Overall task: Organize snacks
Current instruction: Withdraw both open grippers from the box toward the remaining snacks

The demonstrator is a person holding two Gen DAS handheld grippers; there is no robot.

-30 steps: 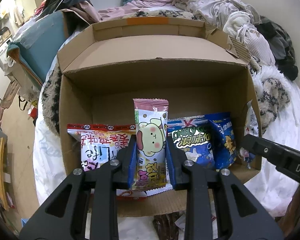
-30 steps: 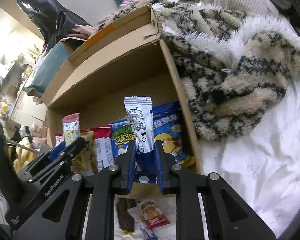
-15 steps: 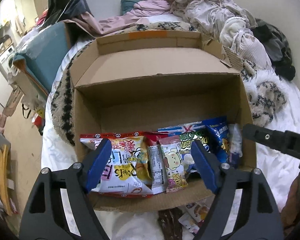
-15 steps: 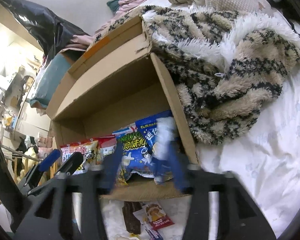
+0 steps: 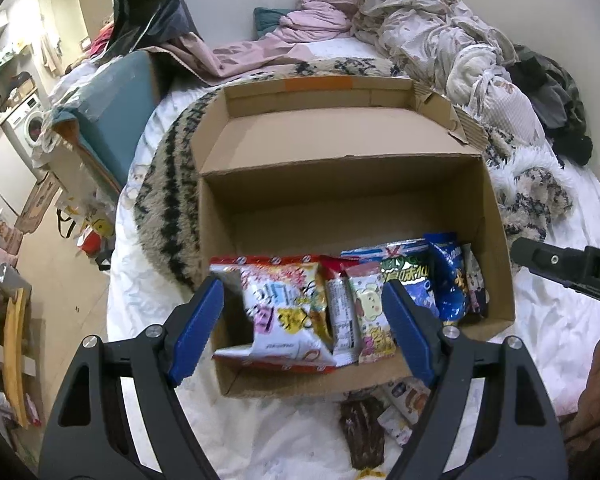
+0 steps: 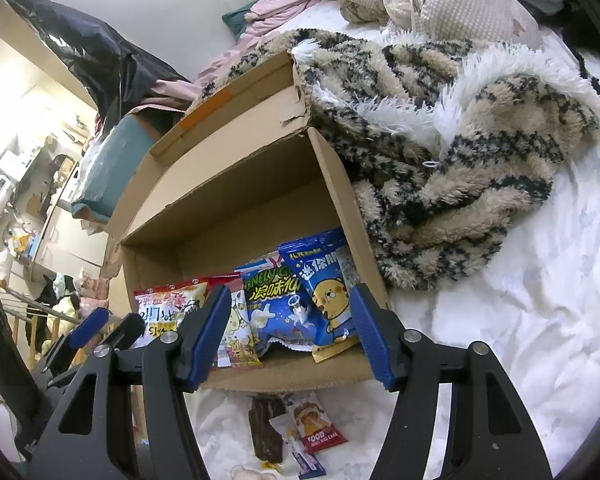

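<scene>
Both grippers spread wide, nothing between the fingers. Left gripper point(image 5: 306, 330) hovers at the near edge of the cardboard box point(image 5: 496, 248), which sits on the bed point(image 5: 560, 332); its fingers frame the left end of the snack row. Between them: the white-and-red chip bag point(image 5: 280, 312), a narrow white-backed packet point(image 5: 342, 316) and the pink cartoon-dog packet point(image 5: 370, 316), all leaning against the box's near wall. At 1 o'clock from that gripper, the blue bags point(image 5: 432, 280) fill the row's right end. Right gripper point(image 6: 290, 334) is over the box's near right corner, framing the blue star bag point(image 6: 280, 308) and the blue bag with the yellow bear point(image 6: 332, 300). Loose snacks on the bed at 6 o'clock of the box: a dark brown packet point(image 6: 266, 424) and a red-labelled rice cake packet point(image 6: 316, 424). Striped fuzzy blanket point(image 6: 460, 152) lies against the box's right wall.
</scene>
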